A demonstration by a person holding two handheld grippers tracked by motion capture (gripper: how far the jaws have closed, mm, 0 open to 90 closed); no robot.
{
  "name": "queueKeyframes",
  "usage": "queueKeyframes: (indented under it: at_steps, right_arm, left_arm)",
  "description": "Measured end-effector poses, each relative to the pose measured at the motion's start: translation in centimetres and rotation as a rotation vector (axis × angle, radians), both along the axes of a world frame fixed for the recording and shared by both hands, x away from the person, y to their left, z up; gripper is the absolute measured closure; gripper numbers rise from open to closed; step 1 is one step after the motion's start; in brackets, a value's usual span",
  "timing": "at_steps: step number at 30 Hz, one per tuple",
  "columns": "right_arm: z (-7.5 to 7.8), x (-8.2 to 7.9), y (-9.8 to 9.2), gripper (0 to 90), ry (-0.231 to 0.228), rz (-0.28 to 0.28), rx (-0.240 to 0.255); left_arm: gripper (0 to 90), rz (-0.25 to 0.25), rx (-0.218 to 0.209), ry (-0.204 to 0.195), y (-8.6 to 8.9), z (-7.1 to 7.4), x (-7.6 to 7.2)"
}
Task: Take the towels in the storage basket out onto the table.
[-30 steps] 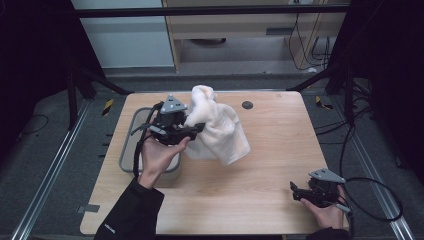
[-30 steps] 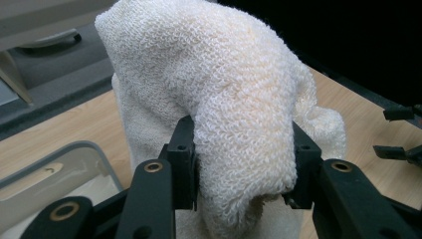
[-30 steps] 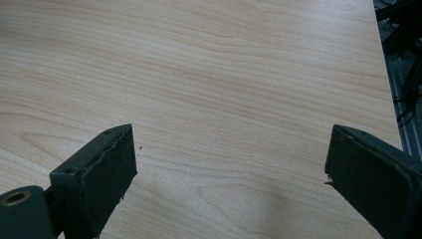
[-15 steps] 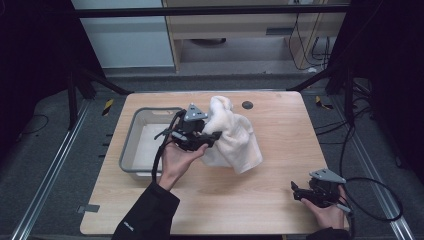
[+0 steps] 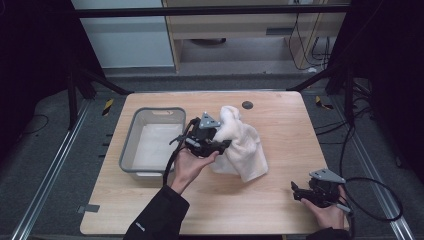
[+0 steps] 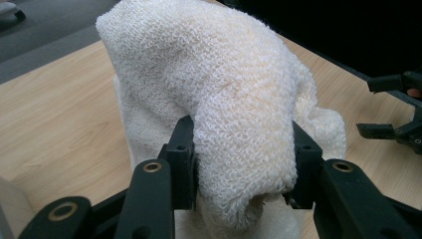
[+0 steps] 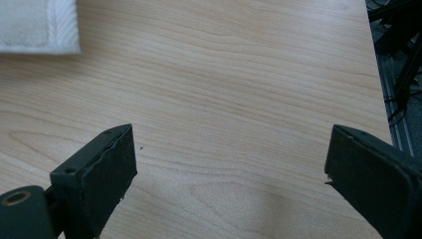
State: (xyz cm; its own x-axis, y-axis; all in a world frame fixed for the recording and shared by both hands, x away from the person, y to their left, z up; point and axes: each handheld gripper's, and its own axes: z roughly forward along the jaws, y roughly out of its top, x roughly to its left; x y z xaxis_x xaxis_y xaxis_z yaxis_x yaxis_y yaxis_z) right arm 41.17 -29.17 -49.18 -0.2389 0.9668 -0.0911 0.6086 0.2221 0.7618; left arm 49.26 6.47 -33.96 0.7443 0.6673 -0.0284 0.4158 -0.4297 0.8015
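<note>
Looking down from the high view, the left hand-held gripper (image 5: 226, 145) is closed on a white towel (image 5: 242, 145). The towel is thick and fluffy; it rises in a lump just beyond the jaws and spreads down onto the wooden bench (image 5: 280, 200) on their right side. A grey bin (image 5: 131, 145) stands just left of this hand-held gripper. The right hand-held gripper (image 5: 296, 192) rests well apart, near the front right corner of the bench, and its jaws are too small there to judge.

In the left gripper view, the towel (image 6: 234, 99) is a cream, looped cloth, bunched and pressed between both pads; its lower end is cut off by the frame.

In the right gripper view, the right hand-held gripper (image 7: 231, 169) stands wide open over bare wood, holding nothing. A hemmed corner of the towel (image 7: 40, 25) lies far ahead to its left, the rest being cut off.
</note>
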Motion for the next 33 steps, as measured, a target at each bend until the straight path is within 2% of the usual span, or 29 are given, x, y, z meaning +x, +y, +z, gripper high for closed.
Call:
queueKeyframes:
  at_steps: [15,23,27,33]
  right_arm:
    - [0.0,0.0,0.0,6.1,0.001,0.005,-0.005]
    - [0.0,0.0,0.0,6.1,0.004,0.006,-0.005]
    - [0.0,0.0,0.1,6.1,0.003,0.008,-0.006]
    - [-0.1,0.0,0.1,6.0,0.004,0.007,-0.003]
  left_arm:
    - [55.4,-0.022,0.022,0.053,-1.5,-3.7,0.6]
    - [54.1,-0.030,0.031,0.077,-1.7,-4.9,0.7]
    - [52.8,-0.025,0.046,0.098,-1.7,-6.1,0.8]
    - [48.5,-0.026,0.058,0.099,-1.6,-6.9,0.8]
